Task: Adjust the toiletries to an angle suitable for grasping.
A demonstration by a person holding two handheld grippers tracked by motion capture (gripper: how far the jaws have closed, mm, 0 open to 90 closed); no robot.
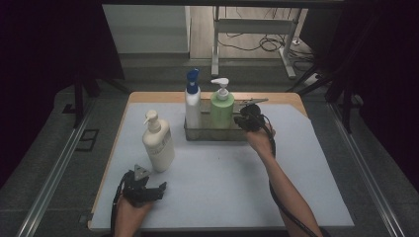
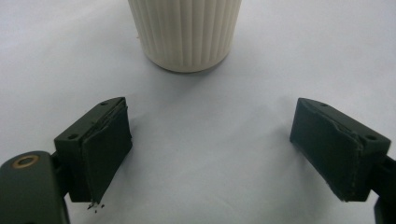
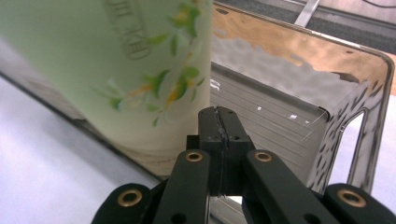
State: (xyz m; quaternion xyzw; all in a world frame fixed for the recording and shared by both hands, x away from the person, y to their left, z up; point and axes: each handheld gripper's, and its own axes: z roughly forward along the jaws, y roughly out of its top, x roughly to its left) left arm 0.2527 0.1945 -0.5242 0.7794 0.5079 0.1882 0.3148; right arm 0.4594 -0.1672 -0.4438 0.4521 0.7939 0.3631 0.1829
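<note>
A cream pump bottle (image 1: 158, 143) stands on the pale mat at the left. My left gripper (image 1: 146, 181) sits just in front of it, low on the mat. Its jaws are open and wide apart (image 2: 210, 154), with nothing between them and the bottle's ribbed base (image 2: 187, 32) a short way ahead. A clear tray (image 1: 197, 134) holds a white bottle with a blue cap (image 1: 192, 101) and a green pump bottle (image 1: 222, 107). My right gripper (image 1: 245, 121) is at the tray's right front, jaws shut (image 3: 219, 121), next to the green bottle (image 3: 116, 60). Whether they pinch the tray wall (image 3: 373, 93) is unclear.
The pale mat (image 1: 222, 182) covers a wooden tabletop, with open mat between the two hands. Metal rails run along both sides of the table. A desk frame and cables stand on the floor beyond the far edge.
</note>
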